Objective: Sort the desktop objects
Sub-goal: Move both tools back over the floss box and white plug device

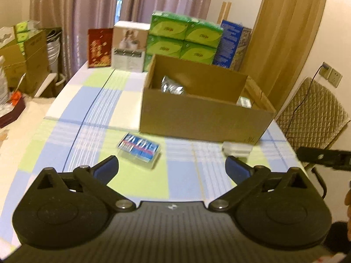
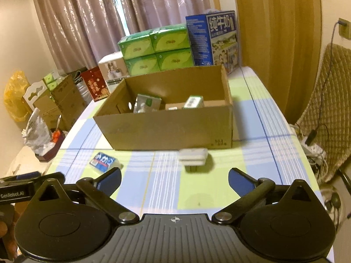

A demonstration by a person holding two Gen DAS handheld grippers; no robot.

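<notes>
An open cardboard box [image 1: 204, 120] [image 2: 171, 127] stands on the checked tablecloth and holds a silver pouch [image 1: 171, 86] [image 2: 145, 103] and a small green-white box [image 2: 193, 102]. A blue-red pack in clear wrap [image 1: 139, 150] [image 2: 103, 161] lies in front of the box at the left. A white flat object [image 1: 237, 149] [image 2: 193, 156] lies in front of the box's right part. My left gripper [image 1: 172, 167] is open and empty, just short of the blue pack. My right gripper [image 2: 174, 178] is open and empty, just short of the white object.
Green tissue packs [image 1: 184, 37] [image 2: 158, 50], a blue milk carton [image 2: 212, 39], a white box [image 1: 129, 46] and a red bag [image 1: 98, 48] stand behind the cardboard box. A padded chair [image 1: 313, 114] [image 2: 326, 100] is at the right. Cartons [image 2: 61, 100] stand on the floor at the left.
</notes>
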